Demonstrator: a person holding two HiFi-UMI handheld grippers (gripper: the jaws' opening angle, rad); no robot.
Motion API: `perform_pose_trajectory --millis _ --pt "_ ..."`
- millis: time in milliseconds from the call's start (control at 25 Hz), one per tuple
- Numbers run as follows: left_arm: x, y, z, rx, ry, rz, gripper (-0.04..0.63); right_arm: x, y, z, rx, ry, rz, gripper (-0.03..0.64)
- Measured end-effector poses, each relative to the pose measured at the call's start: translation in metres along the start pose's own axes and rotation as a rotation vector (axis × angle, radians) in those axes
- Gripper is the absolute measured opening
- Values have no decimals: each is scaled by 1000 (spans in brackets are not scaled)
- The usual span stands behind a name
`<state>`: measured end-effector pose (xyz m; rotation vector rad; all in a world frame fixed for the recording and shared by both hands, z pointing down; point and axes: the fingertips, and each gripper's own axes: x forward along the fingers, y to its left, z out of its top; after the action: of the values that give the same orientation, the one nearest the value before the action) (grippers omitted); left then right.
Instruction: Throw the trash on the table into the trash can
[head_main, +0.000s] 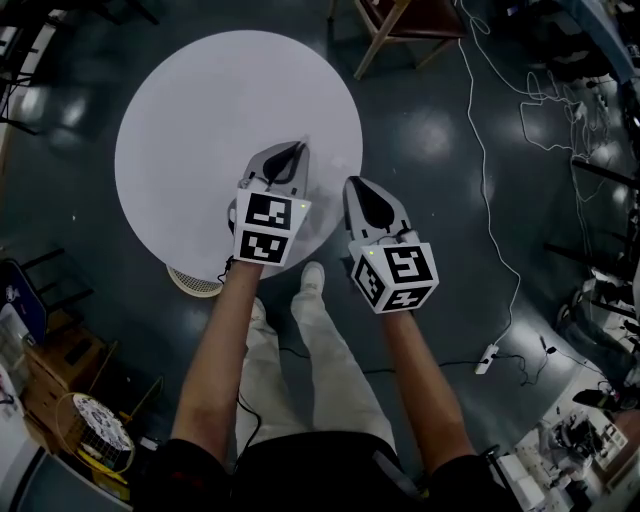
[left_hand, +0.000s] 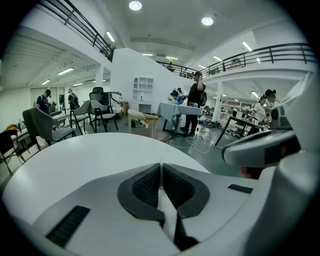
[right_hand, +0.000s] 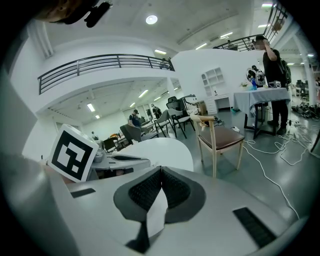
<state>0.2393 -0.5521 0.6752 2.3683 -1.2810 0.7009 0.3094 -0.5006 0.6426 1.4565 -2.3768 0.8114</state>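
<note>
Head view: round white worktop (head_main: 200, 120) on a dark floor. Left tool (head_main: 298, 150) hangs over the disc toward its 3 o'clock side, body trailing back to the 5 o'clock rim. Right tool (head_main: 359, 187) sits just off the rim at 4 o'clock, over the floor. White mesh bin (head_main: 192, 282) pokes out from under the rim at 6-to-7 o'clock, partly hidden by the worktop. Wooden chair (head_main: 400, 20) at frame 1 o'clock, white cable (head_main: 490, 150) trailing down the frame's 3 o'clock side.

Left gripper view: left tool (left_hand: 161, 167) has its ribbed pads pressed together, nothing between them. Worktop (left_hand: 100, 155) spreads ahead, 10 to 12 o'clock. Right tool (left_hand: 260, 150) at 3 o'clock.

Right gripper view: right tool (right_hand: 161, 172) is fully closed too, pads meeting at the tip, nothing gripped. Worktop (right_hand: 165, 147) edge at 12 o'clock, wooden chair (right_hand: 220, 140) at 1 o'clock, the left tool's marker cube (right_hand: 74, 152) at 9 o'clock.
</note>
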Motion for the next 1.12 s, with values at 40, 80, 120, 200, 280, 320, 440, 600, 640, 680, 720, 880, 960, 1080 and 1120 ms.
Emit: perform_pose_trajectory --millis 40,80,120,200,280,320,440,600,640,680,720,880,960,1080,1120 --pt "-3 -1 -1 0 -1 -4 17 -1 1 -1 0 1 2 18" --pt "-6 -2 -2 0 -2 -6 17 -2 3 -1 1 2 4 18" --pt "-10 -1 -2 -2 -5 -8 17 -2 6 -2 2 1 5 18" --pt "-20 3 -5 -15 -15 -10 17 -1 13 -4 3 0 7 18" --pt "-32 6 -8 -27 -25 -11 17 -1 21 -6 4 -1 8 18" --pt "-37 7 -10 -30 -28 -11 17 -2 24 -8 4 0 9 18" --pt "-52 8 -14 -37 -27 -14 17 -6 34 -9 0 2 8 18" --pt "-83 15 -22 -56 -30 -19 17 -7 56 -12 -4 5 15 18" --pt "-92 16 -25 -57 -32 -19 17 -7 63 -15 -6 7 19 18" --pt "-100 17 -28 -59 -33 -19 17 -8 69 -17 -8 10 24 18" --pt "-108 18 -30 -61 -33 -19 17 -10 75 -19 -10 12 29 18" --pt "-139 24 -47 -90 -27 -14 17 -14 104 -29 -14 20 51 18" --pt "-160 32 -59 -105 -30 -6 16 -14 125 -36 -18 26 64 18" --pt "-191 44 -73 -134 -36 7 15 -14 156 -46 -29 39 87 18" --pt "-201 47 -78 -147 -36 10 15 -15 165 -49 -32 44 94 18"
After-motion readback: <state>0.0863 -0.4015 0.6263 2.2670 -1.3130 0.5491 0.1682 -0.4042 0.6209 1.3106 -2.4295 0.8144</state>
